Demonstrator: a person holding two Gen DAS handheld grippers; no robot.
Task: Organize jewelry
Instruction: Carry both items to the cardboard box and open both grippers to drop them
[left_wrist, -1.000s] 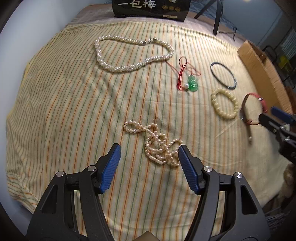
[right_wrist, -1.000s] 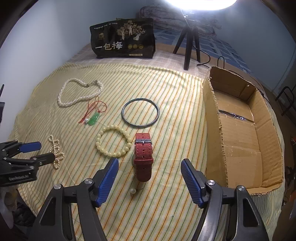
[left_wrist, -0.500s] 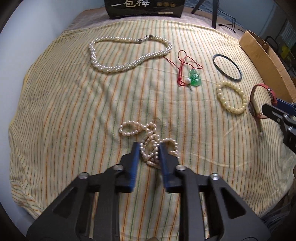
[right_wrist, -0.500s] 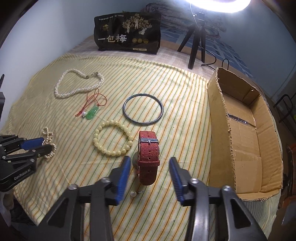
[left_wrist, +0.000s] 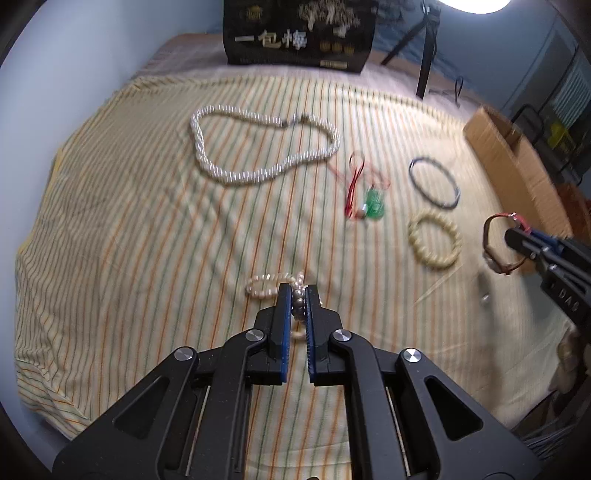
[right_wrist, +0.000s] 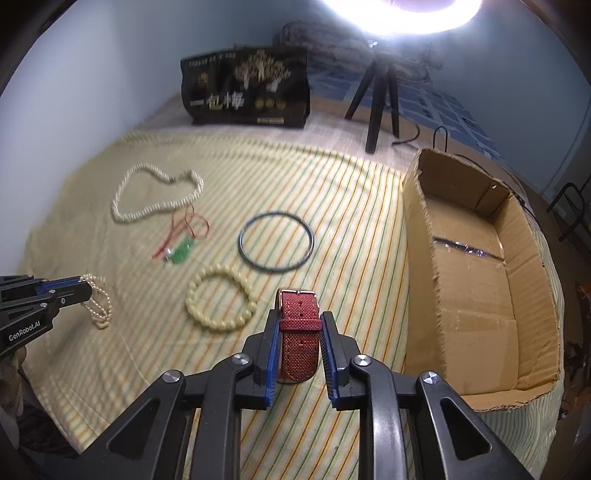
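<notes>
While both grippers point down at the striped cloth (left_wrist: 155, 229), each has a piece of jewelry between its blue pads. The left gripper (left_wrist: 298, 291) is pinched nearly closed on a tangled strand of small pinkish pearls (left_wrist: 266, 285); a few beads sit squeezed between the pads, and a loop of the strand trails out to the left on the cloth. In the right wrist view that same gripper (right_wrist: 83, 291) comes in from the left edge with the strand (right_wrist: 99, 302) hanging at its tip.

The right gripper (right_wrist: 298, 325) has its jaws closing around a red woven watch strap (right_wrist: 299, 332), and the pads sit against both edges of the strap. The buckle end points away from the camera. From the left wrist view the strap (left_wrist: 496, 240) curves up off the cloth at that gripper's tip (left_wrist: 511, 236).

A yellowish bead bracelet (right_wrist: 219, 301) lies just left of the strap, with a dark thin bangle (right_wrist: 275, 242) beyond it. Farther left are a green pendant on a red cord (right_wrist: 181, 251) and a long white pearl necklace (right_wrist: 155, 197). An open cardboard box (right_wrist: 417, 236) stands right of the strap on the cloth. A black bag with white lettering (right_wrist: 245, 90) and a tripod (right_wrist: 378, 99) stand at the far side.
</notes>
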